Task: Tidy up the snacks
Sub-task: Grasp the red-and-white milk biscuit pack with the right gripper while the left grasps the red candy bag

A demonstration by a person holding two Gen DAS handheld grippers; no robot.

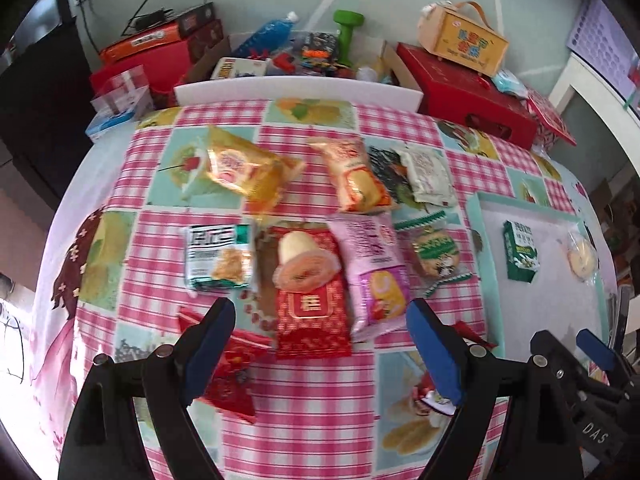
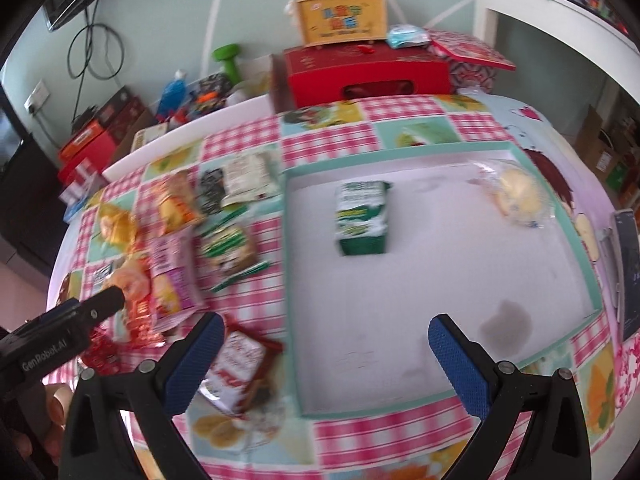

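Left wrist view shows the left gripper [image 1: 322, 344] hovering low over a checked tablecloth [image 1: 312, 400], its blue-padded fingers [image 1: 210, 356] spread wide apart with nothing between them. Just ahead lies a red packet [image 1: 310, 316], its long axis running away from the camera, with a round pink-wrapped sweet [image 1: 304, 266] resting on its far end. A pink packet [image 1: 374, 276] lies beside it on the right, lengthwise in the same direction, and a green-and-white packet [image 1: 218, 256] lies to the left. Farther off lie a gold packet [image 1: 244, 168] and an orange packet [image 1: 354, 176], both slanted. At the right stands a shallow tray [image 1: 484, 240] with a green carton [image 1: 522, 250] in it, and the right gripper's tip shows at the lower right. Boxes crowd the table's far edge against a pale green wall. Right wrist view shows the right gripper [image 2: 324, 360] poised above the near edge of the tray [image 2: 576, 240], its jaws wide apart and holding nothing. The green carton [image 2: 362, 220] lies flat on the tray floor, long axis pointing away, and a clear-wrapped pale biscuit [image 2: 516, 196] lies near the far right corner. A red-and-white packet [image 2: 240, 364], blurred, lies by the left finger.
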